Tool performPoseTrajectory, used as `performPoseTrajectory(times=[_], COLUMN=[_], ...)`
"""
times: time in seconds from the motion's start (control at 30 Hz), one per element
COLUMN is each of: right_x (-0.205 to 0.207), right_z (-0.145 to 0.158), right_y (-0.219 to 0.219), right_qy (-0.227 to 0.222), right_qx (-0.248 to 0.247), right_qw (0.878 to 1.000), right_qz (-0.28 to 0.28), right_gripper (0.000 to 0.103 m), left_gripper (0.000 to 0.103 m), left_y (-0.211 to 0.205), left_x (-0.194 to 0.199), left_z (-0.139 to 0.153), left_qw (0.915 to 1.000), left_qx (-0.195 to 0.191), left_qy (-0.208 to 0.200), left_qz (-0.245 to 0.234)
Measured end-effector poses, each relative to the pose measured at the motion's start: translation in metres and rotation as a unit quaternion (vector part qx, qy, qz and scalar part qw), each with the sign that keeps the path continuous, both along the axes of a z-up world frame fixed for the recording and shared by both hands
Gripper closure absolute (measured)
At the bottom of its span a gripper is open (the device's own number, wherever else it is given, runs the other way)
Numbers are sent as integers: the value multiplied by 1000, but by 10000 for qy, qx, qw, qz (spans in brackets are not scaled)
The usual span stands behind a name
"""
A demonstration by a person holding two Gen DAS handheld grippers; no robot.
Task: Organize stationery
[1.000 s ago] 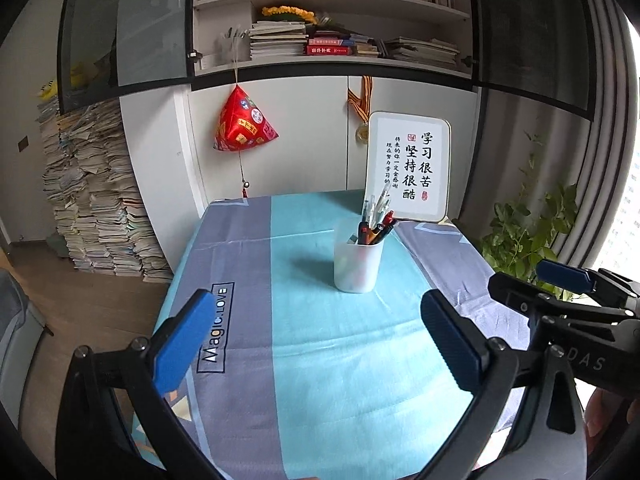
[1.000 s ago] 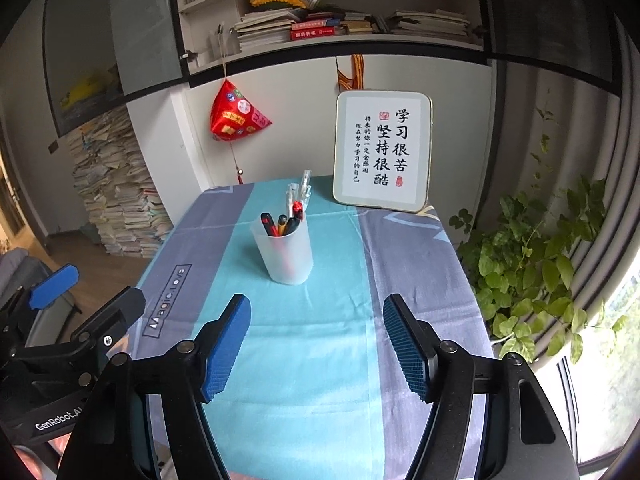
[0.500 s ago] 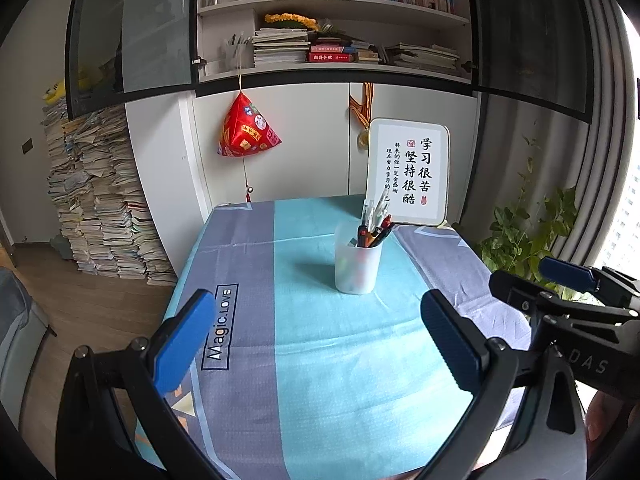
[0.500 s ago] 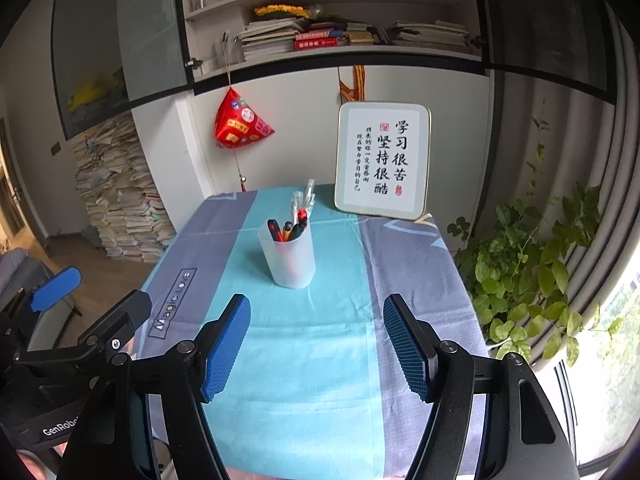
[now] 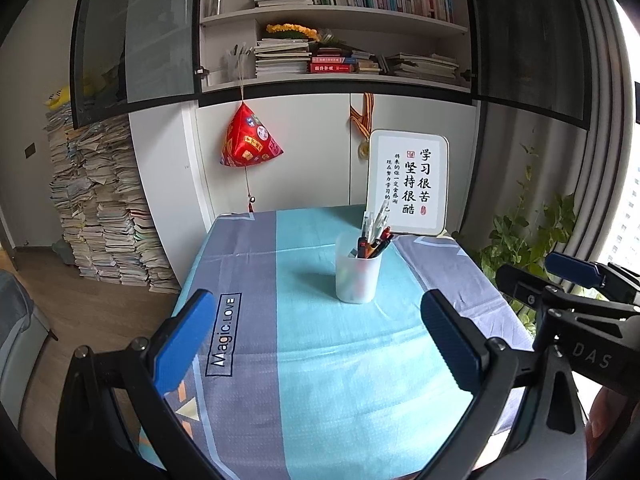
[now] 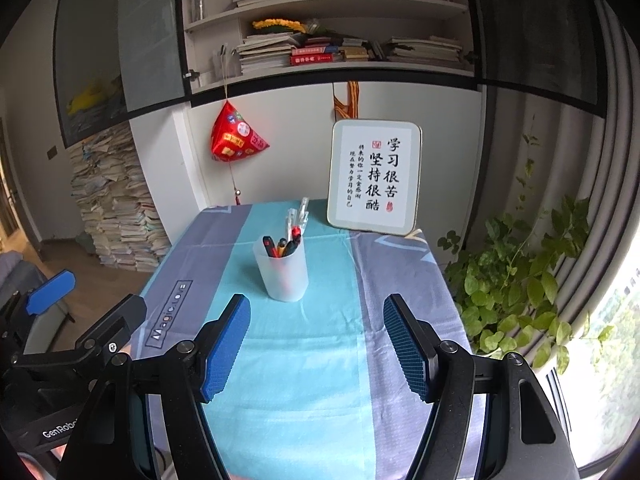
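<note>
A frosted white pen cup stands upright on the blue and grey tablecloth, holding several pens. It also shows in the right wrist view with the pens sticking out. My left gripper is open and empty, held back over the near end of the table. My right gripper is open and empty, also back from the cup. The right gripper appears at the right edge of the left wrist view; the left gripper appears at the left edge of the right wrist view.
A framed calligraphy sign leans at the table's far right edge. A red hanging ornament hangs on the cabinet behind. Bookshelves sit above. A paper stack stands left of the table, a leafy plant right.
Both grippers have pulled back and risen; the cup and table look smaller and farther away. Both stay open and empty.
</note>
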State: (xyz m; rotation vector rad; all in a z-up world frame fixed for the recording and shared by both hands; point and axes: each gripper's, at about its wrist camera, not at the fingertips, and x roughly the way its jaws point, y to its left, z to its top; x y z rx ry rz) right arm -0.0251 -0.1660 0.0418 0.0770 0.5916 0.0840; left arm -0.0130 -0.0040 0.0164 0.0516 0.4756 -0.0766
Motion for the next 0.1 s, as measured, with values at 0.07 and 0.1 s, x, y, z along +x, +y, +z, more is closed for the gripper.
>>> performPoseTrajectory(times=[0.07,0.1], right_x=[-1,-2], right_z=[2,3], right_y=[0,0], right_qy=[-33,-47], right_qx=[-11,-10], right_qw=[10000,10000], right_qz=[-16,-22], right_gripper=[33,33], left_gripper=[1,1], left_y=[0,0], left_x=[-1,-1], left_z=[2,2], left_qw=[10000,10000], left_qx=[3,7], left_qy=[-26,-41], left_qz=[9,13])
